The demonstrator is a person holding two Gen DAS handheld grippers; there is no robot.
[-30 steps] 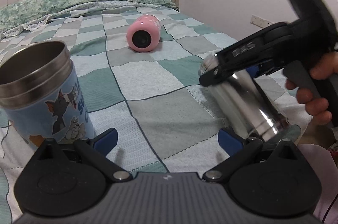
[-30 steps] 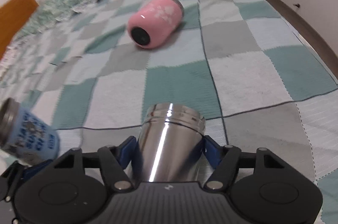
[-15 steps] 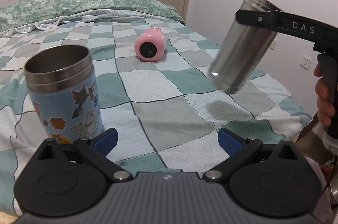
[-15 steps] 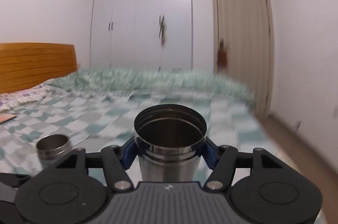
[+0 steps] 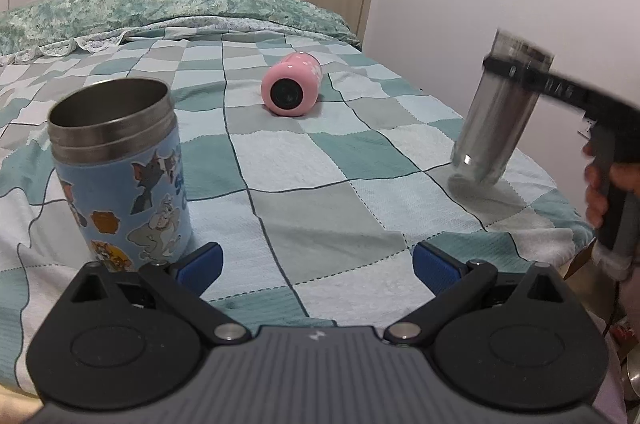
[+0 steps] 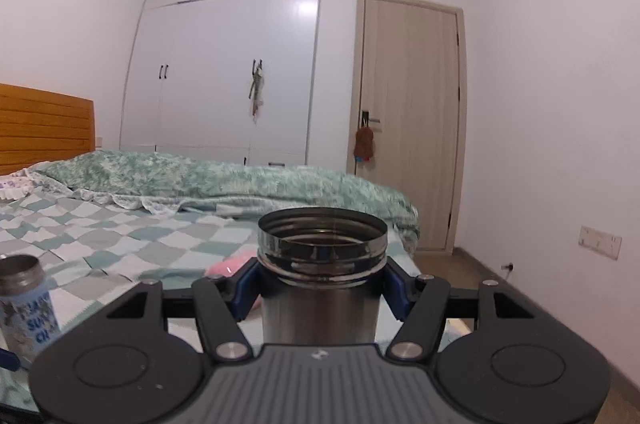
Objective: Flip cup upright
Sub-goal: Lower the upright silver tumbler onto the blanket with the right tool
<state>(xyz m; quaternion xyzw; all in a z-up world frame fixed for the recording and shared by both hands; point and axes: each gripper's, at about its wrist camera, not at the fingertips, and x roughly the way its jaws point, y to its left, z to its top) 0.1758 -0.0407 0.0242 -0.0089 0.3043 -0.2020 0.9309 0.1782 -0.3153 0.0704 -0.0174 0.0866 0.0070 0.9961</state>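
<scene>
Partial white lettering, "SUN" above "CH", shows on the blue cartoon cup (image 6: 28, 320) standing on the bed; from the left wrist camera only "S" and a cut-off letter are readable on that cup (image 5: 120, 180). No other text is legible.

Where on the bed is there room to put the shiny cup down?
The widest bare patch of quilt lies between the blue cartoon cup, the pink cup lying on its side, and the steel cup held by the right gripper. It is tighter by the blue cup, near the open left gripper.
</scene>
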